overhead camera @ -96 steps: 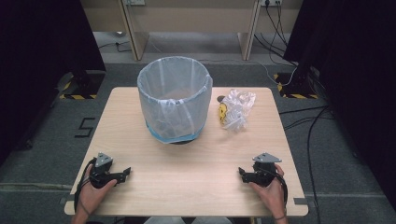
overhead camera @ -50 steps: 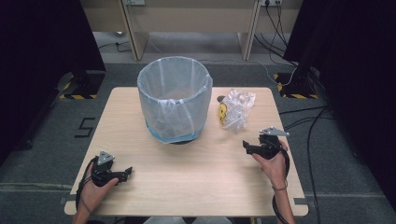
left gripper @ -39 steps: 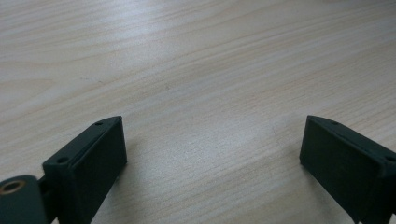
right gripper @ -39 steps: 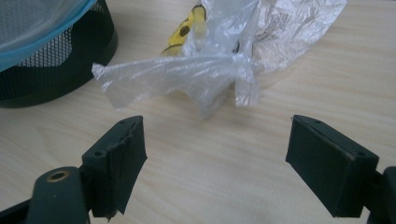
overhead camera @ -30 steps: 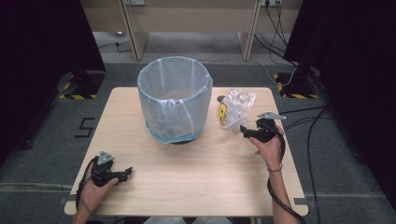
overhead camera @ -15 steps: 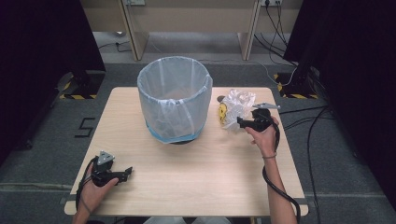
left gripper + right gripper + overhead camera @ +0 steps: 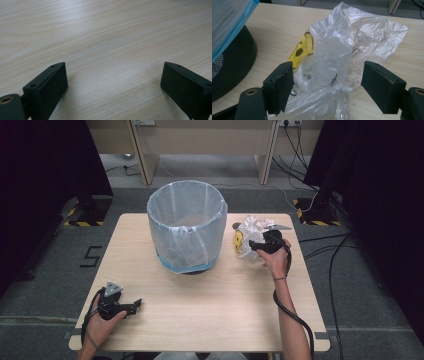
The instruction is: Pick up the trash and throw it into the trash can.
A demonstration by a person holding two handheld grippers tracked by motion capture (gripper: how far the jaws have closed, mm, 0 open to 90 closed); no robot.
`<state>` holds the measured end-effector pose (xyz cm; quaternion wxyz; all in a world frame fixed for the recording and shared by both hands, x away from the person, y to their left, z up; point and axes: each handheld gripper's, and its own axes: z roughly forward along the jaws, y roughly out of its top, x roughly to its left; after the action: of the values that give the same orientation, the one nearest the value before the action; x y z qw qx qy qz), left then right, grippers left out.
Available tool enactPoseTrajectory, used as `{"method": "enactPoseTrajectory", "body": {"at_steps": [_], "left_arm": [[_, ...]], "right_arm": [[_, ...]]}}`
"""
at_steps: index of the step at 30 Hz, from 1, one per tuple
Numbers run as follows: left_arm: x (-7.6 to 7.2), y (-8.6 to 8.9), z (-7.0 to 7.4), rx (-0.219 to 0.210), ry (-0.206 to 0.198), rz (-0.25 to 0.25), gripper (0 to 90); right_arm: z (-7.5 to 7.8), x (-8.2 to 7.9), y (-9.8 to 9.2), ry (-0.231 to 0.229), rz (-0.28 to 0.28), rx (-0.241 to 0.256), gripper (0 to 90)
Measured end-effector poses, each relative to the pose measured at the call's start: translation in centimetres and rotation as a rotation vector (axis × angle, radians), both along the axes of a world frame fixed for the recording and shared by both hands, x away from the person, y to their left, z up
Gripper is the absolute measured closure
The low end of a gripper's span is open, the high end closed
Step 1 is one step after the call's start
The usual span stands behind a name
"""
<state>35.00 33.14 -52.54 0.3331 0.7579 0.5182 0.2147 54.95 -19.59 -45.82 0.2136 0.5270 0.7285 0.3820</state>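
A crumpled clear plastic bag [image 7: 250,232] [image 7: 342,52] with something yellow and black inside lies at the table's right rear, beside the bin. My right gripper [image 7: 252,246] [image 7: 327,86] is open, its jaws standing on either side of the bag's knotted neck without closing on it. A mesh waste bin [image 7: 186,232] lined with a pale blue bag stands at the middle rear; its black base [image 7: 229,65] is at the left of the right gripper view. My left gripper [image 7: 135,306] [image 7: 113,82] rests open near the front left edge over bare wood.
The light wooden table [image 7: 210,315] has free room across its front and middle. Cables [image 7: 320,250] run over the grey floor to the right. A wooden desk [image 7: 200,140] stands behind the table.
My right gripper has travelled from the front right of the table back and slightly left to the plastic bag, and now straddles it. The left gripper has stayed put.
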Motion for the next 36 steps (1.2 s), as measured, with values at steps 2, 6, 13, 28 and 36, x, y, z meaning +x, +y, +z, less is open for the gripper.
{"method": "enactPoseTrajectory", "body": {"at_steps": [2, 6, 13, 28, 36], "left_arm": [[0.0, 0.0, 0.0, -0.004, -0.003, 0.003, 6.3], [0.0, 0.0, 0.0, -0.004, -0.003, 0.003, 6.4], [0.0, 0.0, 0.0, -0.005, -0.002, 0.002, 6.4], [0.0, 0.0, 0.0, -0.001, -0.003, 0.002, 6.4], [0.0, 0.0, 0.0, -0.003, -0.004, 0.003, 6.4]], "right_arm": [[-0.4, 0.6, 0.2, 0.014, -0.003, -0.008, 25.7], [-1.4, 1.5, 0.7, 0.048, -0.016, -0.012, 25.3], [-3.0, 1.9, 1.0, 0.093, 0.024, 0.005, 49.4], [-0.3, 0.1, 0.2, -0.011, 0.085, -0.004, 82.8], [2.4, -1.1, -0.4, -0.080, 0.107, -0.001, 83.2]]}}
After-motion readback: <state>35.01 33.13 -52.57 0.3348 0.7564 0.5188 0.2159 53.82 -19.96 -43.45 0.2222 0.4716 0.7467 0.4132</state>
